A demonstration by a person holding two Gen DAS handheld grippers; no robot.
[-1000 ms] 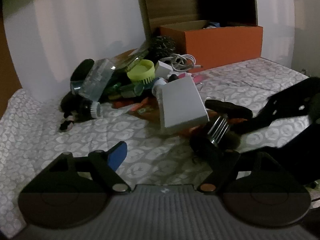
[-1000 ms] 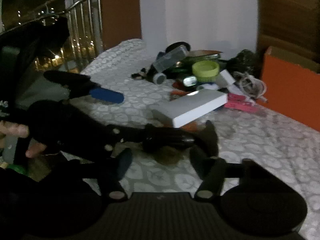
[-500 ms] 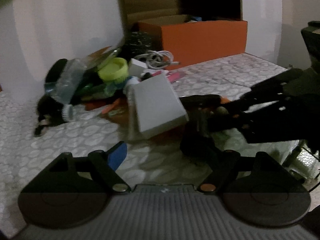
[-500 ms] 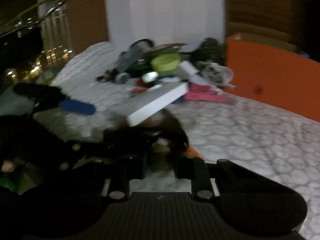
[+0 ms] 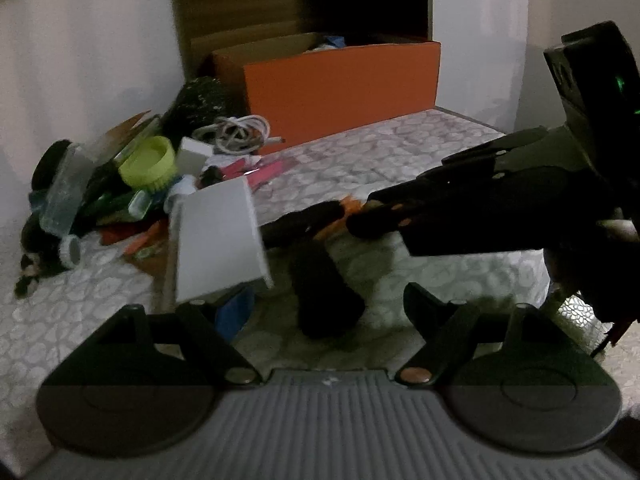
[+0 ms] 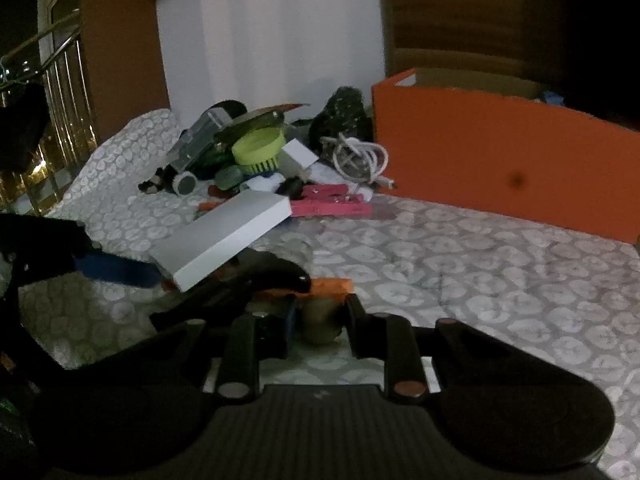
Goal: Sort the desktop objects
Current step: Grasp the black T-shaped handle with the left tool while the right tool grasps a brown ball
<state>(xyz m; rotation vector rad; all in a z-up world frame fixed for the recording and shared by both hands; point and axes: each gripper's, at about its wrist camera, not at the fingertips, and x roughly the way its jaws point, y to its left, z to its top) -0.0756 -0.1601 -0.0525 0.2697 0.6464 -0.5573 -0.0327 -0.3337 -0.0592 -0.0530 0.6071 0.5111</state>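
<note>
A white flat box [image 5: 218,240] lies tilted at the near edge of a heap of small objects; it also shows in the right wrist view [image 6: 224,236]. A dark brush with a black handle [image 5: 324,292] hangs in front of me, gripped by my right gripper [image 6: 320,316], whose jaws are closed on its pale body [image 6: 320,320]. The right gripper reaches in from the right in the left wrist view [image 5: 384,220]. My left gripper [image 5: 324,304] is open and empty, its blue pad [image 5: 234,314] under the white box's near edge.
An orange box [image 5: 340,84] stands at the back against the wall. The heap holds a lime green brush [image 5: 148,162], a coiled white cable [image 5: 238,132], a pink item [image 6: 332,204], a clear bottle [image 5: 64,196]. A patterned grey cloth [image 6: 480,264] covers the surface.
The right gripper closed on the dark brush and lifted it off the cloth. The left gripper moved forward to the white box's near edge.
</note>
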